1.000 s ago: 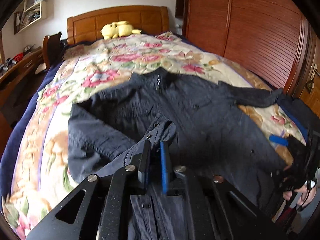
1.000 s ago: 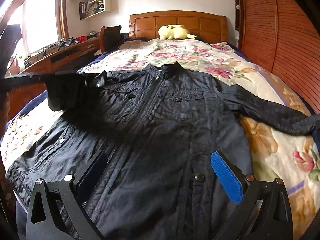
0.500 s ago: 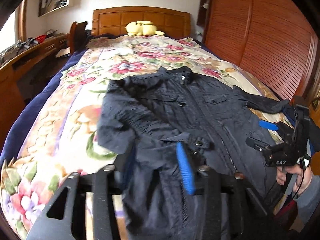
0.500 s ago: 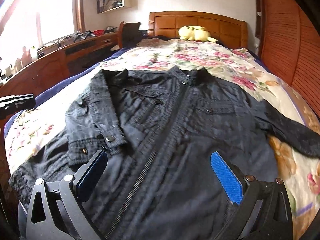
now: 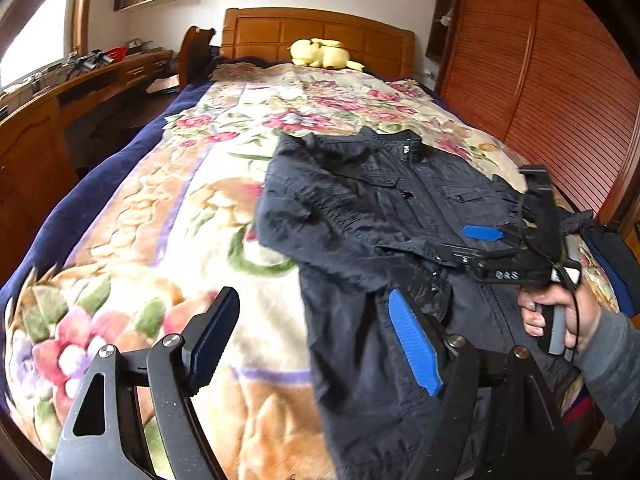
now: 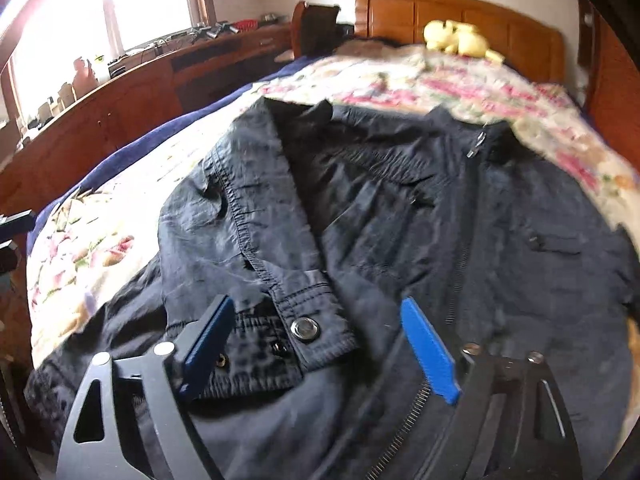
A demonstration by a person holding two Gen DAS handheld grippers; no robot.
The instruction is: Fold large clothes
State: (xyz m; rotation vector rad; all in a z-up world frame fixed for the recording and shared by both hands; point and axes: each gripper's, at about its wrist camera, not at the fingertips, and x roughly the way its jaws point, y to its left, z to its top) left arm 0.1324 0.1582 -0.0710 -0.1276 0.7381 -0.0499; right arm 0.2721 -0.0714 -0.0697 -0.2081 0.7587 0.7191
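**Folded sleeve lies ahead of the right tool; jacket's long axis runs toward the headboard**

Left wrist view: The left tool (image 5: 314,338) has its jaws opening, with nothing between them, over the floral blanket (image 5: 160,216). The dark jacket (image 5: 360,216) lies on the bed to this tool's right, collar toward the headboard (image 5: 320,32).

Right wrist view: The right tool (image 6: 316,344) has its jaws closing; they straddle the folded-in sleeve cuff (image 6: 308,320) without pressing it. By this reading, the right tool is nearer the jacket.
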